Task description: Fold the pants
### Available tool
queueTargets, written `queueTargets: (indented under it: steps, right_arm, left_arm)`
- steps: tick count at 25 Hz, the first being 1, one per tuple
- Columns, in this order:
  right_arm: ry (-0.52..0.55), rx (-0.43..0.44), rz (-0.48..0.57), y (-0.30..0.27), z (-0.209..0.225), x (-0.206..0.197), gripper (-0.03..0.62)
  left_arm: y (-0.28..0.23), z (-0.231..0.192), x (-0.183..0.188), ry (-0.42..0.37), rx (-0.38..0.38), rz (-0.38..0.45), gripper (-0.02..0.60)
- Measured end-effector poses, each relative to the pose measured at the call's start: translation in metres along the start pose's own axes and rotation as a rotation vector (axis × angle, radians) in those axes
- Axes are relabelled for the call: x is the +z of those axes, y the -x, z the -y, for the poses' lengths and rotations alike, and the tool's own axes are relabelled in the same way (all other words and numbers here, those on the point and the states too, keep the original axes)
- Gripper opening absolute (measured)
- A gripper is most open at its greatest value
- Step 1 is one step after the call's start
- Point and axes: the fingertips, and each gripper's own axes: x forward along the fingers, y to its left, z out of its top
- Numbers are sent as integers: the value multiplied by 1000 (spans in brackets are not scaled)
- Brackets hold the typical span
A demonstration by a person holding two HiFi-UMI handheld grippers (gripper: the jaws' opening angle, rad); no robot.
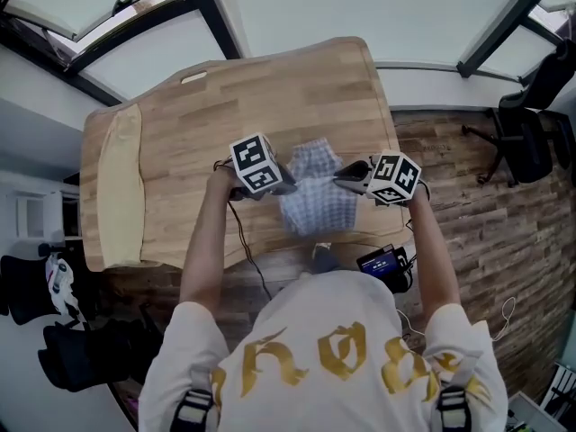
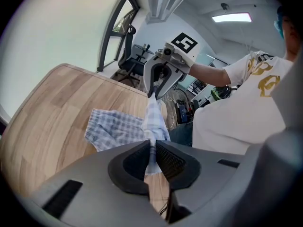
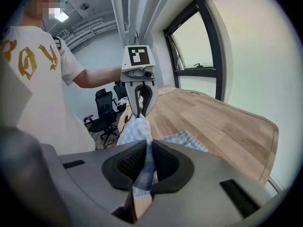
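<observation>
Tightly, pants [image 1: 313,203] between both pairs of jaws.

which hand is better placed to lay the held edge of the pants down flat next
Neither clearly: the left gripper and right gripper are both shut on the pants, the edge stretched between them, the rest on the table. Likely both move together.
</observation>
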Motion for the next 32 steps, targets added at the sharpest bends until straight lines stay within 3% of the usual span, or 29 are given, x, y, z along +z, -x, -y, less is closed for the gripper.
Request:
queueTargets:
  steps: [11,15,25,32]
  right_arm:
    - [1,26,-25,-13,63,2,54]
    - [-22,40,-51,-24,84,-9,54]
    - [-104,51,-265,-72,140,-60,54]
    - [-104,46,-393,-102,157,-84,54]
  left_arm:
    - [9,-69,12,44,47,-51,64]
    - [-2,-96,9,67,74,-105,64]
    - [-44,-153,-9,149,87,-216,64]
    - [-69,-181,-31,157,149,-304,64]
